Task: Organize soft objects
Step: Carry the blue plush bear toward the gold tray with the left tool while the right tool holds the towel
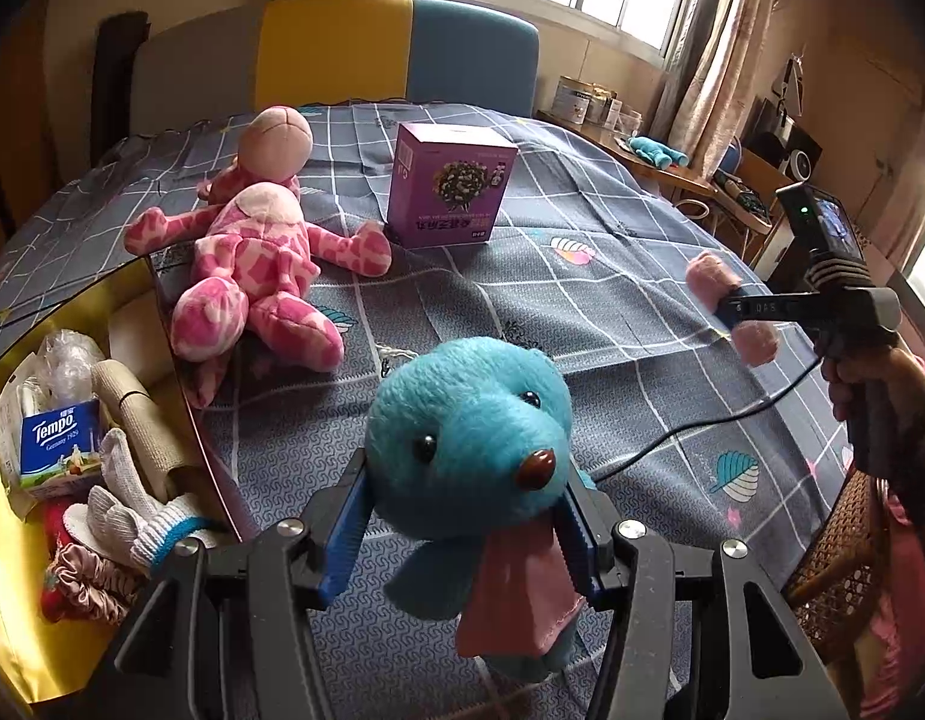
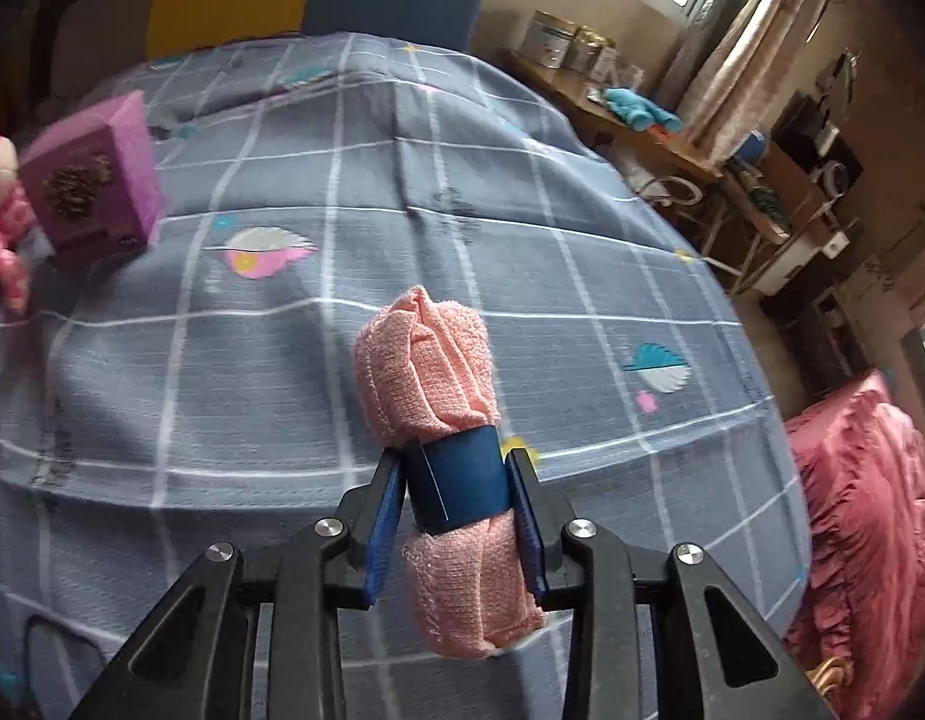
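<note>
My left gripper (image 1: 468,516) is shut on a blue plush dog (image 1: 468,432) with a pink scarf, held above the bed. My right gripper (image 2: 456,486) is shut on a rolled pink towel (image 2: 429,354) with a dark blue band, held above the bed; it also shows at the right of the left wrist view (image 1: 732,306). A pink spotted plush toy (image 1: 252,258) lies on the bed at the left. A gold box (image 1: 18,570) at the near left holds gloves, a tissue pack, scrunchies and other soft items.
A purple carton (image 1: 447,186) stands on the bed behind the plush toys, also in the right wrist view (image 2: 90,180). A cable (image 1: 702,426) crosses the grey checked bedsheet (image 2: 222,390). A desk (image 2: 642,132) with cans and another blue plush stands to the right of the bed.
</note>
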Demonstrator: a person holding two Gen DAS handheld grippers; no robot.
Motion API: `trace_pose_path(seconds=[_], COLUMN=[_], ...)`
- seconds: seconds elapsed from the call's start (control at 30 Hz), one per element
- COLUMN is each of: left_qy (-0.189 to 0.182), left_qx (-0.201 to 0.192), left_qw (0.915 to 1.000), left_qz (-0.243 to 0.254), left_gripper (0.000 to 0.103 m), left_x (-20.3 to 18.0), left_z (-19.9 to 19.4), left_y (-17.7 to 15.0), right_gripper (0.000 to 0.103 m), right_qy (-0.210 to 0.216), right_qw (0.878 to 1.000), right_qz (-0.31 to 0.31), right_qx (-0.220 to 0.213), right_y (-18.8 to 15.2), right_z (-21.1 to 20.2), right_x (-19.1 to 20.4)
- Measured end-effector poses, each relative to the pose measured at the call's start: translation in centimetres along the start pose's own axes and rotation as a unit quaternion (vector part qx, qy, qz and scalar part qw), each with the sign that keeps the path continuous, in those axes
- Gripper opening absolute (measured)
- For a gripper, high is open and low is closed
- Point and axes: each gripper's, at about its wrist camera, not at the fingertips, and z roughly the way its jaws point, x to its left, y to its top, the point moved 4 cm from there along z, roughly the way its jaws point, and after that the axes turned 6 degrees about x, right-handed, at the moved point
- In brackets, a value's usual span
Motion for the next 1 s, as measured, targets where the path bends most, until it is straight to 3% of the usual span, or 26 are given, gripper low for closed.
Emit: trace_pose_path(seconds=[0.13,0.23,0.37,0.4,1.0], left_qy=[0.001,0.004,0.011,0.013,0.03], left_qx=[-0.008,-0.014,-0.02,-0.021,-0.035], left_qw=[1.0,0.9999,0.9997,0.9997,0.9988], left_qz=[0.0,-0.002,-0.004,-0.006,-0.017], left_gripper=[0.057,0.057,0.057,0.057,0.057], left_x=[0.1,0.3,0.8,1.0,2.1], left_z=[-0.7,-1.4,-2.1,-2.3,-4.4], left_y=[0.2,0.2,0.1,0.1,-0.5], right_gripper=[0.034,0.034,0.035,0.035,0.038], right_qy=[0.131,0.169,0.164,0.15,0.142], right_qw=[0.991,0.985,0.984,0.986,0.986], right_qz=[-0.005,-0.028,-0.056,-0.062,-0.073], right_qx=[0.011,0.022,0.05,0.037,0.041], right_y=[-1.3,-2.6,-4.7,-4.9,-5.7], right_z=[-1.7,-1.6,0.3,0.3,1.3], right_x=[4.6,8.9,13.5,13.8,14.2])
